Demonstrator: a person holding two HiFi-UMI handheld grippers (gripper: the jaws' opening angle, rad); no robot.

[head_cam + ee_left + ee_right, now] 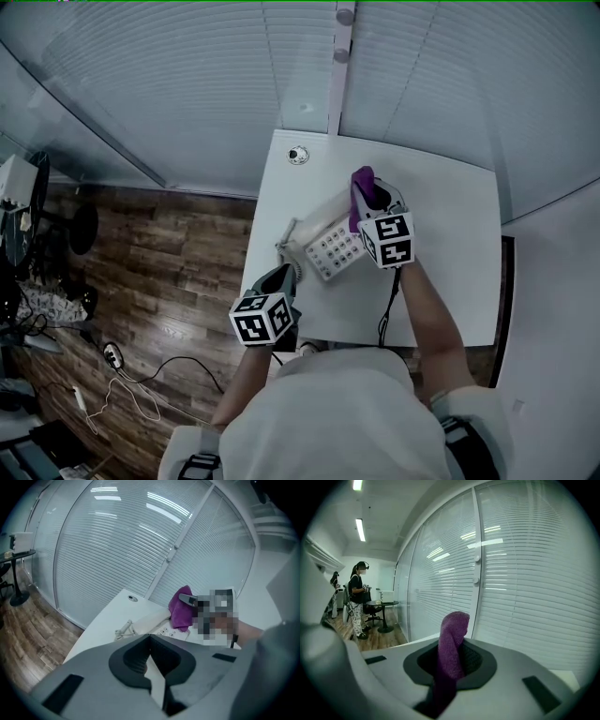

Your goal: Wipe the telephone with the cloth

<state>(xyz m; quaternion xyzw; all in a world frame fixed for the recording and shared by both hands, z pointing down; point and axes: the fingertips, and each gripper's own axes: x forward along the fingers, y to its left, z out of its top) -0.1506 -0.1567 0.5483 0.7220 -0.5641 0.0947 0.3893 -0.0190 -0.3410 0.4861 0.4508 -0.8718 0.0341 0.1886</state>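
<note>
Right claw (373, 204), purple cloth (363, 183) in grip, over telephone (328, 248) on white table (450, 253); left claw (279, 279) over near-left corner.

A: Where's the phone (330, 247)?

B: On the white bench (450, 234), lying slantwise. It's a pale desk set. The keypad (336, 249) faces up and the handset (151, 620) rests in its cradle along one side. The curly cord (123, 629) bunches at the end nearest the bench edge.

A: And the cloth (452, 630)?

B: It's purple, knitted-looking and narrow. It's pinched between the jaws of the right gripper (450, 660), with the upper end standing above them and curling over. The lower part hangs onto the phone at the end away from the cord, just beside the keypad. I can't tell whether it's pressing on the casing.
</note>
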